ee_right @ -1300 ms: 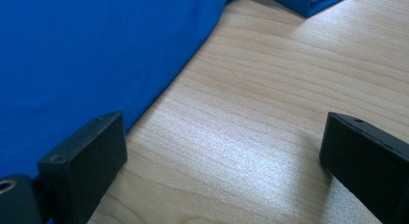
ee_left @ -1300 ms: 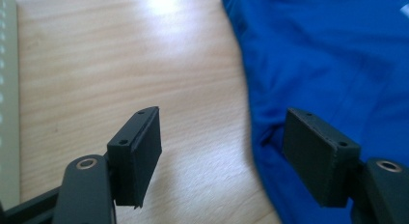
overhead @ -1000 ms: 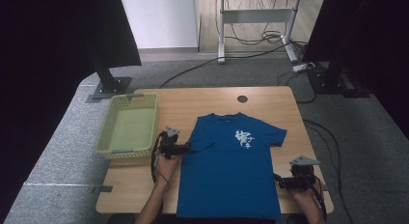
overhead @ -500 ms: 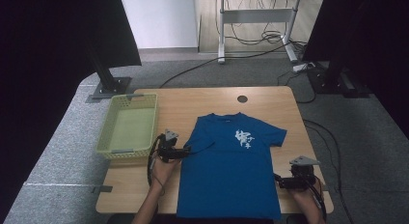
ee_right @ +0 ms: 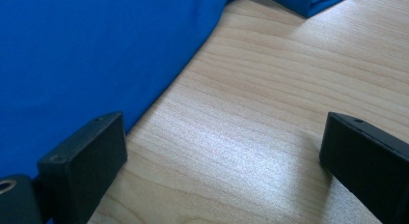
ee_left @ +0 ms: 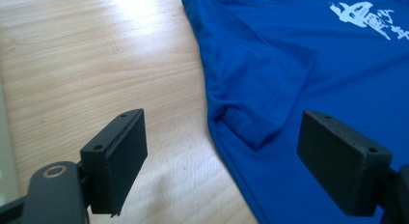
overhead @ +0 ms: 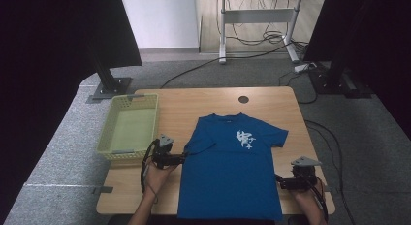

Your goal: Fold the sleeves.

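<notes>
**Blue T-shirt, spread flat; two hand-held tongs at its edges**

Item: blue T-shirt [overhead: 232, 171] with a white print [overhead: 244, 139] on the chest. It lay face up on the wooden surface [overhead: 184, 108], collar toward the far edge, hem at the near edge where the person sat. Its left sleeve [ee_left: 255, 108] sat folded in against the body of the shirt; the other sleeve lay out flat.

Left tongs [overhead: 183, 158]: held at the shirt's left side, beside the folded sleeve. The jaws stood spread and had just been opening; in the left gripper view the sleeve lay beyond and between them, pressed by neither pad.

Right tongs [overhead: 278, 180]: held near the shirt's right side seam, low on the body. The jaws stood spread wide over bare wood, the shirt's edge passing by one jaw, nothing pinched.

Also present: a pale green basket [overhead: 107, 133] at the surface's left edge, well apart from the shirt; a round cable hole [overhead: 243, 99] near the far edge.
</notes>
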Demonstrator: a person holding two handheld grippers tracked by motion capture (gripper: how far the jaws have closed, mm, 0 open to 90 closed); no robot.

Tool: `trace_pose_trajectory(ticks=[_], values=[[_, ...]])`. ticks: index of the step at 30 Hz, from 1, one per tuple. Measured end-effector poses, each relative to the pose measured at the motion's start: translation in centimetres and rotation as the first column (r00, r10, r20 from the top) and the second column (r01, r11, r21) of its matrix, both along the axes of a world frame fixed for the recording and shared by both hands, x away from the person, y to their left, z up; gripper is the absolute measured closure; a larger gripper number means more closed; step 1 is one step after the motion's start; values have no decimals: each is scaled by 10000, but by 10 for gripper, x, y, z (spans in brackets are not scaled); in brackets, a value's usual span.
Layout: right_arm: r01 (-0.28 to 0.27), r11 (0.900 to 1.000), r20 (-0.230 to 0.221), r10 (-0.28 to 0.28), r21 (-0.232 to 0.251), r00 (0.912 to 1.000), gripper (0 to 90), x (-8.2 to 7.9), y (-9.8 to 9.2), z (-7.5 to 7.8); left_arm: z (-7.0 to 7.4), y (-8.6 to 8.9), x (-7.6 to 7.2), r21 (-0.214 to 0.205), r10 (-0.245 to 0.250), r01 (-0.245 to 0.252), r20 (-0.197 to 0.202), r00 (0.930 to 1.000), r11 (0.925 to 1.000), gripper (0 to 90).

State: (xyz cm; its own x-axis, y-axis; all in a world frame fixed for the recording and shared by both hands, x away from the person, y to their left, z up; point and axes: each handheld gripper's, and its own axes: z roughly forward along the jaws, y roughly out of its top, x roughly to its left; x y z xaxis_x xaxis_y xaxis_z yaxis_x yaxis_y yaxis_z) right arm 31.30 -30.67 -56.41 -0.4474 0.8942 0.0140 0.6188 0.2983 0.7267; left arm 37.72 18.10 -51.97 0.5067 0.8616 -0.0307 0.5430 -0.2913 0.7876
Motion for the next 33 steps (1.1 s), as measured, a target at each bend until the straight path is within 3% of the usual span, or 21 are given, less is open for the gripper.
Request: trace_pose_trajectory(ticks=[8,11,12,15,18,19,24,33], values=[[14,10000,-4,-14,1,10000,25,0,0,0,-10,15,-21,-128,83,-82,23,10000,9999,176],[18,10000,-4,-18,2,10000,25,0,0,0,-10,15,-21,-128,83,-82,23,10000,9999,176],[21,10000,-5,-21,2,10000,25,0,0,0,-16,20,-31,-112,153,-153,-22,9999,9998,175],[22,10000,-2,-22,1,10000,25,0,0,0,-20,22,-36,-7,164,-164,-73,9998,9999,175],[21,10000,-2,-21,3,10000,25,0,0,0,-20,22,-36,-7,164,-164,-73,9998,9999,175],[20,10000,-2,-20,4,10000,25,0,0,0,-26,23,-40,363,168,-161,-170,9997,9992,175],[19,10000,-5,-19,4,10000,25,0,0,0,-34,22,-41,670,173,-146,-396,9991,9976,171],[26,10000,1,-26,10,10000,25,0,0,0,-36,21,-40,877,57,-15,-468,9989,9961,110]])
